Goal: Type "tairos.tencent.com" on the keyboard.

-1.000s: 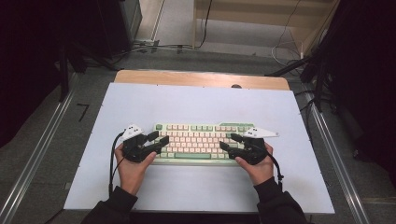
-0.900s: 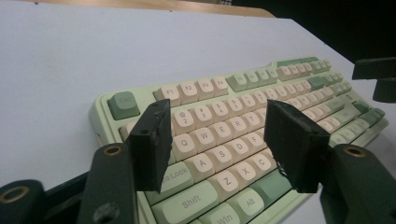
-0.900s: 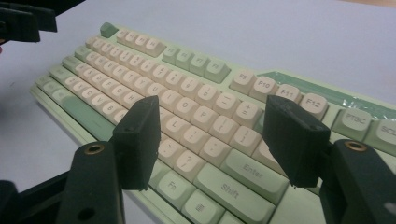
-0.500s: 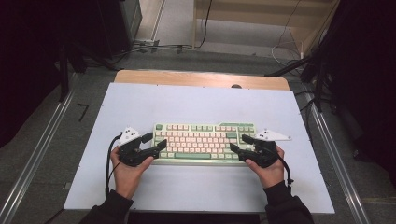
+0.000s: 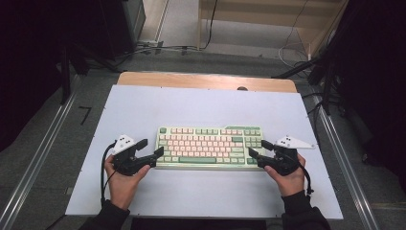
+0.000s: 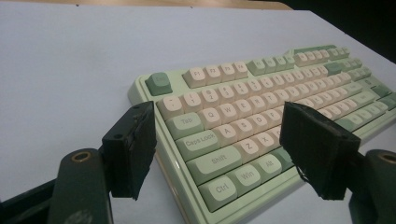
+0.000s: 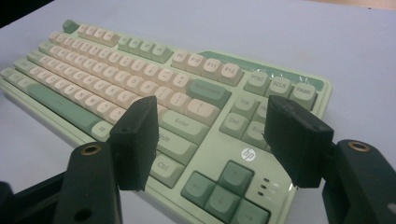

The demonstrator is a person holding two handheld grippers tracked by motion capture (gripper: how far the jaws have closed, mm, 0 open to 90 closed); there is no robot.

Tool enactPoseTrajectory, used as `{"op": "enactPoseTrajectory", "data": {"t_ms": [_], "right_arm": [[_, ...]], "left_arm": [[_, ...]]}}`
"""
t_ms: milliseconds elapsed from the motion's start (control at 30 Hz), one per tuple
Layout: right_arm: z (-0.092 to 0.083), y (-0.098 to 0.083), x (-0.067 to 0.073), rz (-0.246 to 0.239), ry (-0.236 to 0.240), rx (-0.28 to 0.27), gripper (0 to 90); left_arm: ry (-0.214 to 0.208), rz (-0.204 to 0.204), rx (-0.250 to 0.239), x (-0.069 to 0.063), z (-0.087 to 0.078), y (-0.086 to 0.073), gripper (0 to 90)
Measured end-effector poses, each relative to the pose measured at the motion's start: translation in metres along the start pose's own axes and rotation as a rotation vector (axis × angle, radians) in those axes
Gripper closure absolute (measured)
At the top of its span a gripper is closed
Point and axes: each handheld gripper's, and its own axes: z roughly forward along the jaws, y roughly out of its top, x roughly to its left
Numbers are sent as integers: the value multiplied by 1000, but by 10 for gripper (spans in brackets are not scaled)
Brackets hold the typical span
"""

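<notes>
Both claws off the keyboard

Your left claw [image 5: 152, 146] has just been opening, nothing between its jaws; your right claw [image 5: 257, 150] gapes empty too. The keyboard [image 5: 210, 146] rests between them on the counter [image 5: 191, 110], apparently released.

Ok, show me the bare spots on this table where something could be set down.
The white table is bare between the keyboard and the wooden far edge, and along the near edge between the forearms. It is crowded at the keyboard's ends, where the open left gripper and right gripper sit.
</notes>
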Motion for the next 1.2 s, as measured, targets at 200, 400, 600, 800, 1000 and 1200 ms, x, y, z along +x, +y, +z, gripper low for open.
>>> {"op": "enactPoseTrajectory", "data": {"t_ms": [200, 400, 600, 800, 1000, 1200], "right_arm": [[-8, -5, -8, 16, -25, -3, 342], [-18, -10, -16, 32, -48, -10, 342], [-26, -15, -23, 46, -70, -14, 342], [-35, -20, -29, 64, -91, -19, 342], [-42, -26, -36, 79, -119, -18, 342], [-49, -31, -41, 91, -142, -17, 342]], "left_arm": [[24, -14, 10, 3, -6, -3, 279], [39, -26, 18, 8, -10, -7, 278], [52, -35, 22, 10, -14, -9, 279], [63, -45, 13, 13, -20, -10, 278], [76, -56, 7, 17, -26, -12, 279], [90, -67, -4, 21, -32, -15, 279]]}}
